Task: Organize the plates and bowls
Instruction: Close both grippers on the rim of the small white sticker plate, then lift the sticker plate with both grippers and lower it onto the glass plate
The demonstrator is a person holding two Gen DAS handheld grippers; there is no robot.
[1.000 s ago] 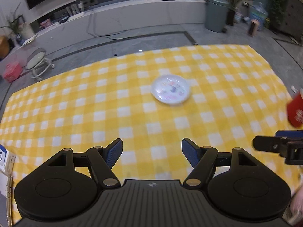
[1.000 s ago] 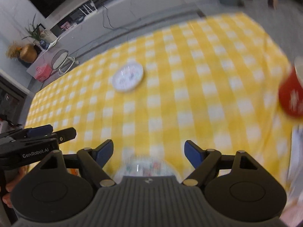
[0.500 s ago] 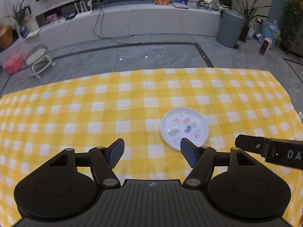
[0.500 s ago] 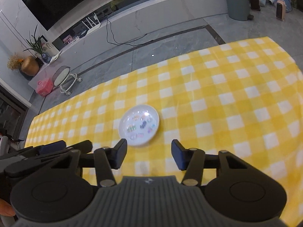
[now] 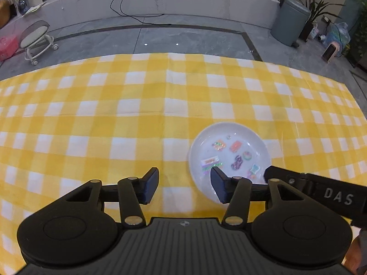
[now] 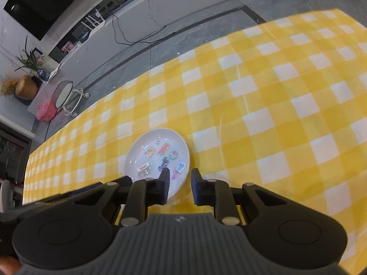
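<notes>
A small white plate (image 5: 238, 137) with colourful stickers lies alone on the yellow checked cloth (image 5: 114, 119). My left gripper (image 5: 183, 186) hovers at its near-left side with its jaws closing. The plate's left rim shows in the gap, and the right finger overlaps the plate. The right gripper's finger (image 5: 309, 188) reaches the plate's near-right edge. In the right wrist view the plate (image 6: 158, 146) sits just ahead. My right gripper (image 6: 180, 184) is narrow and closing, straddling the near-right rim, with a gap still showing at the pads.
The cloth's far edge (image 5: 183, 56) gives onto grey floor. Beyond stand a wheeled stool (image 5: 36, 39), a grey bin (image 5: 289, 20) and a low ledge with a cable (image 5: 128, 4). A hand (image 6: 9, 265) shows at the lower left of the right wrist view.
Both grippers have dropped and closed in on the plate, which now looks larger and nearer. Both pairs of jaws have narrowed, the right far more. The red cup has left view.
</notes>
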